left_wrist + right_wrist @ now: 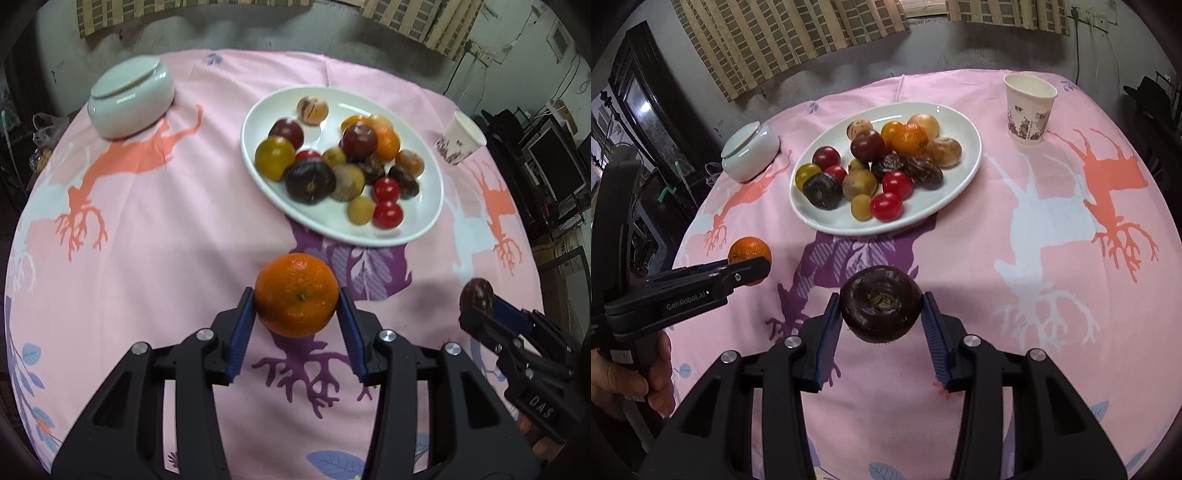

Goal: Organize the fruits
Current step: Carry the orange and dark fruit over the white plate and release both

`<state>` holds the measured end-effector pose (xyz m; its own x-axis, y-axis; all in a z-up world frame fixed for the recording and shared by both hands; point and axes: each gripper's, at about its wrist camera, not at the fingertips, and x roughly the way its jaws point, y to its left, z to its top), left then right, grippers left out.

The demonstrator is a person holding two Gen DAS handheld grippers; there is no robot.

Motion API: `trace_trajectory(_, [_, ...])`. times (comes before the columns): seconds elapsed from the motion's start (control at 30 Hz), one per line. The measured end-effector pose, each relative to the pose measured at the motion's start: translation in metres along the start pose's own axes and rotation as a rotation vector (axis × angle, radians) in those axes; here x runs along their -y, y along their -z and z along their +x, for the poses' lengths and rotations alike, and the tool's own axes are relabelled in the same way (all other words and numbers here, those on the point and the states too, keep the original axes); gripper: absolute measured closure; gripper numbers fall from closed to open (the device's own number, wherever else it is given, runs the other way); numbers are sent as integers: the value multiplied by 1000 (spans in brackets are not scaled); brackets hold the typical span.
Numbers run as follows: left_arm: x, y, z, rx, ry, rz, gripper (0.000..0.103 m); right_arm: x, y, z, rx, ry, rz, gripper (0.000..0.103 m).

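L gripper (pixel 296 308) clamps orange (pixel 296 293), lower centre; R gripper (pixel 881 314) clamps dark fruit (pixel 881 303). Plate (pixel 424 221), upper centre, is crowded w/ fruit: a drop could roll off.

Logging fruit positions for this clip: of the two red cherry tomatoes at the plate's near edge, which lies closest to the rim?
The lower cherry tomato, beside the small tan fruit; the other tomato sits farther up the white plate.
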<state>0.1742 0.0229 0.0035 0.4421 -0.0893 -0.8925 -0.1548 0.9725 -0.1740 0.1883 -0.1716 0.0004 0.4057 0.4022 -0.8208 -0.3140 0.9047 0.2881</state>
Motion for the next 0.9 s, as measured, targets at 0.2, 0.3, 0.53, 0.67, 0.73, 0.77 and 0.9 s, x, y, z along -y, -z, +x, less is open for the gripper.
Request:
trace_trajectory(0.2, [10,-32,-5,32,5,39,58,-2,-45,-2,61,-25,-4,59])
trace_trajectory(0.3, [15,-51,0,47,0,51,57,-2,-68,7,83,-13,-6,59])
trace_trajectory(0.53, [20,-85,24,49,-22,62,57,3,-104,40,85,17,19,58])
trace_trajectory(0.67, [21,-102,43,41,-44,62,57,10,-118,63,66,47,38,58])
trace_trajectory(0.73, [21,-106,49,36,-58,60,57,12,-123,73,45,53,46,58])
trace_trajectory(0.77, [21,-108,52,33,-64,58,57,12,-124,77,37,57,46,57])
trace_trajectory(0.9, [17,-109,47,84,-114,30,34,16,-124,73,74,63,75,34])
